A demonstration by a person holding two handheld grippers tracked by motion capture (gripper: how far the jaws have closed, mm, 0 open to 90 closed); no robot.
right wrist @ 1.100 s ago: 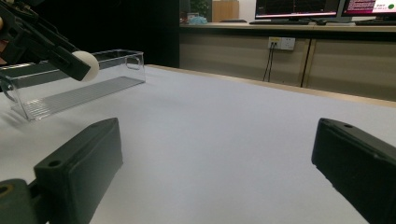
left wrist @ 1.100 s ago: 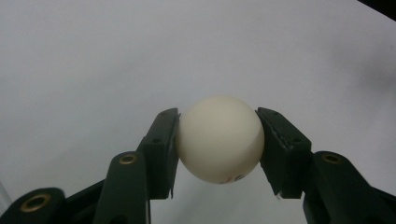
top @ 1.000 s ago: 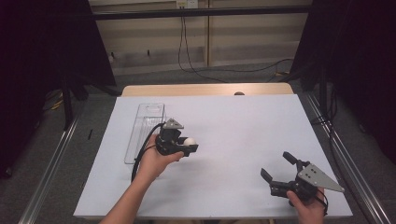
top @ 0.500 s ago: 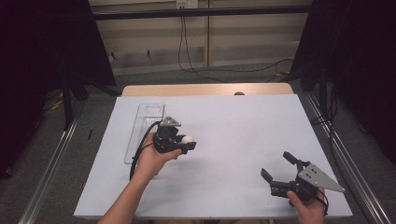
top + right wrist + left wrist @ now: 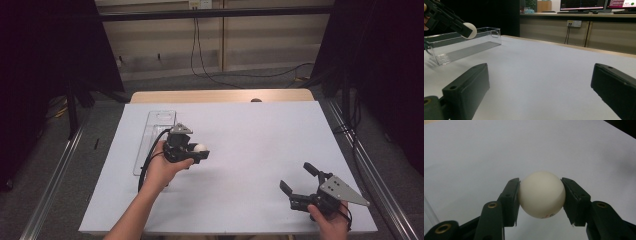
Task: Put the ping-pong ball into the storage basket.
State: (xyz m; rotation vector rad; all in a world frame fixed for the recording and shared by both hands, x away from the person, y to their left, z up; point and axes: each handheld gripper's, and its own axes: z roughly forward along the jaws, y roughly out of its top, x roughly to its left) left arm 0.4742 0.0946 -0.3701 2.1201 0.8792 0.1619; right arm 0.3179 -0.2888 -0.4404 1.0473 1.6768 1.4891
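Two black hand-held grippers: left gripper with brass-ringed screw holes along flat, blocky fingers, black cable looping down beside forearm; right gripper topped by grey three-cornered plate. Bare forearms, no sleeves in view.

A clear plastic tray lies on the white table, left of centre.
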